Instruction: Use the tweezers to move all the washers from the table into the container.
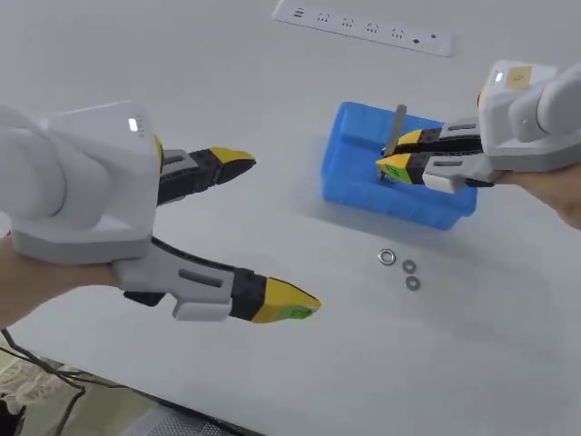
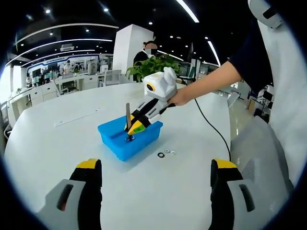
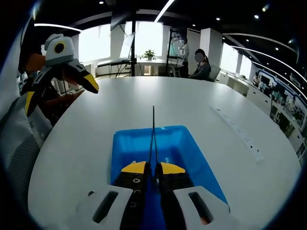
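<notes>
with the right gripper (image 1: 398,156) clamped on the tweezers (image 1: 397,127) over the container (image 1: 390,205) right of centre and the left gripper (image 1: 275,234) spread wide, the three washers (image 1: 408,267) just below it could skid away under a slanted pinch.

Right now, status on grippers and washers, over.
Right gripper shut on tweezers, above blue container. Left gripper open, empty. Three washers on table beside container. Nothing blocking them.
</notes>
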`<move>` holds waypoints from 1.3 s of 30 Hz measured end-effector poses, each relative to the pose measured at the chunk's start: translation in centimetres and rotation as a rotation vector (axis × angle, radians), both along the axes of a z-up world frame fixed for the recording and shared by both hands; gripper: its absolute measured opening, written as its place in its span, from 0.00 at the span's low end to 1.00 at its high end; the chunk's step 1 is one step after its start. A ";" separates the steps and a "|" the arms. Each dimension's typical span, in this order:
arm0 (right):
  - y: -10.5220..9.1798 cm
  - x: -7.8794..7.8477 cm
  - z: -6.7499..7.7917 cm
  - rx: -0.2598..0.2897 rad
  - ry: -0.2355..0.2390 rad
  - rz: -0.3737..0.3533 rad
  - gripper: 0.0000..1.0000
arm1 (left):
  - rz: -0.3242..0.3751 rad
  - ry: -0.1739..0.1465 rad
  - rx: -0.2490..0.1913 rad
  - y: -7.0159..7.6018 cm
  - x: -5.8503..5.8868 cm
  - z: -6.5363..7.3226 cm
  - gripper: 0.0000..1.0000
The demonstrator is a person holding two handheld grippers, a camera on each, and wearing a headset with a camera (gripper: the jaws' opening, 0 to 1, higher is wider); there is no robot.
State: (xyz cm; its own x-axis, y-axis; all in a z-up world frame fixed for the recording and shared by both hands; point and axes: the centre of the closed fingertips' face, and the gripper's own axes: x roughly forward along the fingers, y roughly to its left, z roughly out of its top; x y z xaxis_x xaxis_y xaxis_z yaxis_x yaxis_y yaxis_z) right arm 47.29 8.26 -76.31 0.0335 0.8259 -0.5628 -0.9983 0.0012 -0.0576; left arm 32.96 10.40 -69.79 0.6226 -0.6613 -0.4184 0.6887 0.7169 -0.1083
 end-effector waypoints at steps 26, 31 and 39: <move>-0.5 -0.3 2.4 0.033 -0.028 0.010 0.09 | 0.002 -0.094 0.013 -0.6 5.0 3.1 0.89; -0.6 -0.5 2.6 0.036 -0.042 0.014 0.08 | -0.008 -0.158 0.002 -1.1 7.9 4.8 0.85; -0.9 -0.7 2.8 0.033 -0.061 0.026 0.07 | 0.006 -0.196 0.017 -1.7 12.5 5.1 0.63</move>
State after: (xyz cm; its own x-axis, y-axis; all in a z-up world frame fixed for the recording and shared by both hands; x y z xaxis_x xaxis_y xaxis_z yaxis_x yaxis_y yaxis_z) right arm 46.64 7.40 -73.56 0.0450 0.8450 -0.5329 -0.9927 -0.0220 -0.1187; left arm 45.44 8.68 -64.70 0.6970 -0.6515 -0.2996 0.6913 0.7215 0.0394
